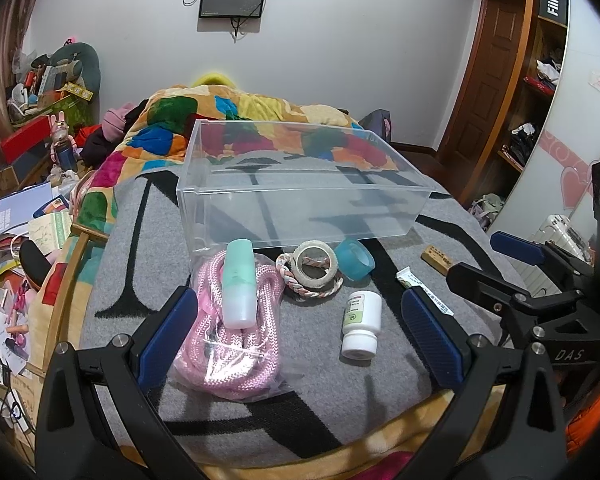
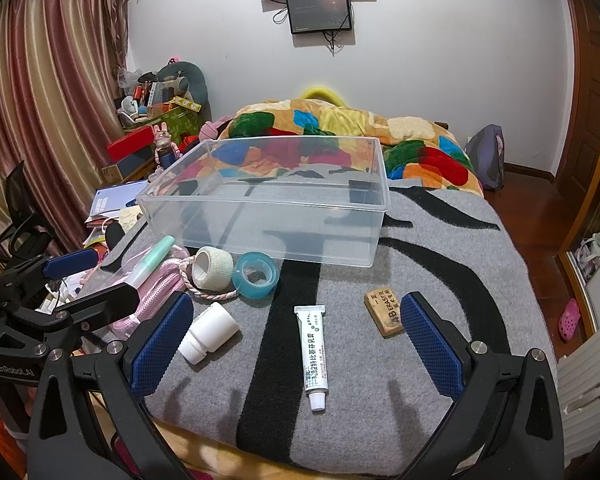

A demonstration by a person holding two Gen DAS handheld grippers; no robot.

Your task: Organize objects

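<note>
A clear plastic bin [image 1: 300, 216] [image 2: 268, 236] stands empty on the grey blanket. In front of it lie a bagged pink rope [image 1: 236, 344] with a mint tube [image 1: 240, 284] on it, a white tape roll [image 1: 315, 266] on a braided cord, a blue tape roll [image 1: 354, 260] [image 2: 256, 276], a white pill bottle [image 1: 362, 326] [image 2: 210, 332], an ointment tube [image 2: 314, 356] and a wooden eraser [image 2: 384, 312]. My left gripper [image 1: 300, 312] is open, above the rope and bottle. My right gripper [image 2: 296, 320] is open, above the ointment tube.
The grey blanket [image 2: 440, 248] covers the bed's near end; a colourful quilt [image 1: 260, 120] is heaped behind the bin. Cluttered boxes and papers [image 1: 28, 208] lie left of the bed. A wardrobe [image 1: 540, 80] stands to the right.
</note>
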